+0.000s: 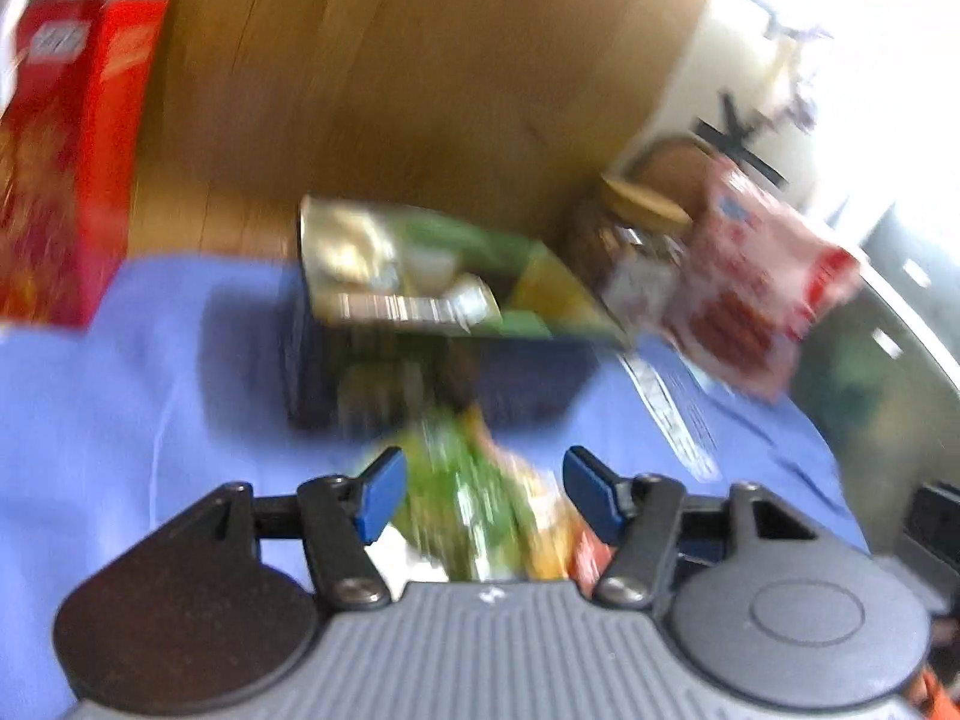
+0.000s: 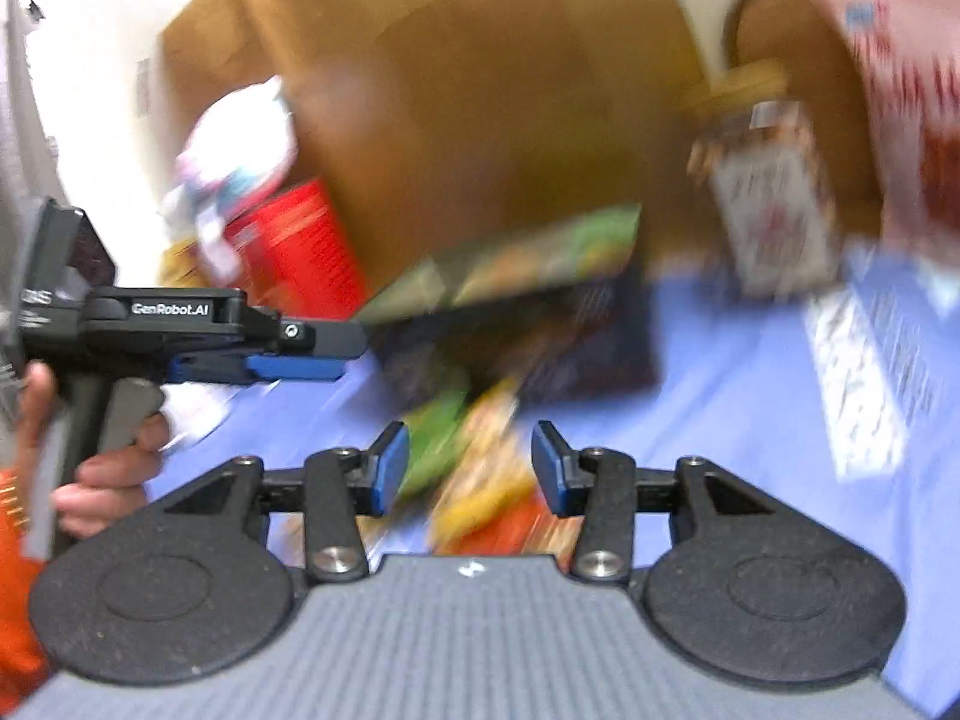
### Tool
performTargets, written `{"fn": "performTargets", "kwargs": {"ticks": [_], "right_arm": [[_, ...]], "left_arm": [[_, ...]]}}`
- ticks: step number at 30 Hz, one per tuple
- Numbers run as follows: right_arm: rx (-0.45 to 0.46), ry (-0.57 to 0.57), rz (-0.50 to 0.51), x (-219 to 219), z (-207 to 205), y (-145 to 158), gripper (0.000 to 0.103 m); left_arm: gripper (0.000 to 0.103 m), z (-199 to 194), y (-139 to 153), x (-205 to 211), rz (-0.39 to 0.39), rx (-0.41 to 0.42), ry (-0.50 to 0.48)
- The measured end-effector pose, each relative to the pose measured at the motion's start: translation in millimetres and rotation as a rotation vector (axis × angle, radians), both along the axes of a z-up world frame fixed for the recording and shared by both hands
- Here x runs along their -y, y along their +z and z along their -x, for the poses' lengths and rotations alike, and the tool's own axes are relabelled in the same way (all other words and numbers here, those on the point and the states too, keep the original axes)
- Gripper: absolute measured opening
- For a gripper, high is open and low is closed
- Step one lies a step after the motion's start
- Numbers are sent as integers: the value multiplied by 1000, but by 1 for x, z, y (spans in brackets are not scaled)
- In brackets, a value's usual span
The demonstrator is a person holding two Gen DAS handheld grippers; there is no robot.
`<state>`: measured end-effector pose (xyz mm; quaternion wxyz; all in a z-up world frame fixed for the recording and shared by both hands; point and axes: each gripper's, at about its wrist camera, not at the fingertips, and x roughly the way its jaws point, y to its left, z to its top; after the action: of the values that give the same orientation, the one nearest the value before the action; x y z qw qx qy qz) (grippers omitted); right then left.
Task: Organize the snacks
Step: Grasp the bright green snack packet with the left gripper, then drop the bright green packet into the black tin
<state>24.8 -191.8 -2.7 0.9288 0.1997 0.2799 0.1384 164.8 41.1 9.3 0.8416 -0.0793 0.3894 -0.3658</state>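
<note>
bag [image 1: 414, 267] on bin [image 1: 444, 372]; box [image 1: 72, 156] left; jar [image 1: 630, 252] right; cardboard [image 1: 420, 60] behind

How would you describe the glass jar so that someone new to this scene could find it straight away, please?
Start at the big brown cardboard box standing at the back of the blue cloth. Go to its right-hand corner, where the jar stands on the cloth just left of a pink and red snack bag. It is the only container with a flat tan lid and dark contents; its neighbours are bags and boxes.
</note>
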Motion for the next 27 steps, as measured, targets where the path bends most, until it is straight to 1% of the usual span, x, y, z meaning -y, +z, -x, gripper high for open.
{"fn": "performTargets", "kwargs": {"ticks": [2,6,8,10,12,13,14,16,19,22,25,27], "right_arm": [[-15,51,20,-9,25,-5,48],[-36,146,132,-35,57,-12,49],[-37,190,206,-47,63,-18,49],[-21,218,290,-61,63,-23,49],[15,237,368,-74,62,-27,50],[24,245,391,-81,60,-28,46],[27,243,402,-85,57,-28,45],[34,225,430,-88,54,-25,42],[81,189,402,-80,49,-12,41],[161,150,412,-70,34,11,41],[232,101,439,-55,1,35,41],[243,71,425,-41,-30,48,41]], "left_arm": [[59,27,-6,-10,14,-13,-51],[59,70,-22,-15,21,-73,-135],[59,84,-33,-10,-6,-102,-160],[59,93,-44,-5,-43,-105,-167],[55,101,-49,-2,-44,-62,-161],[46,102,-49,0,-47,-62,-168],[43,101,-48,3,-64,-69,-151],[40,100,-41,5,-89,-54,-130],[39,95,-21,3,-61,-23,-116],[39,79,13,10,-24,38,-96],[39,48,47,30,2,110,-69],[39,17,64,48,4,138,-53]]}}
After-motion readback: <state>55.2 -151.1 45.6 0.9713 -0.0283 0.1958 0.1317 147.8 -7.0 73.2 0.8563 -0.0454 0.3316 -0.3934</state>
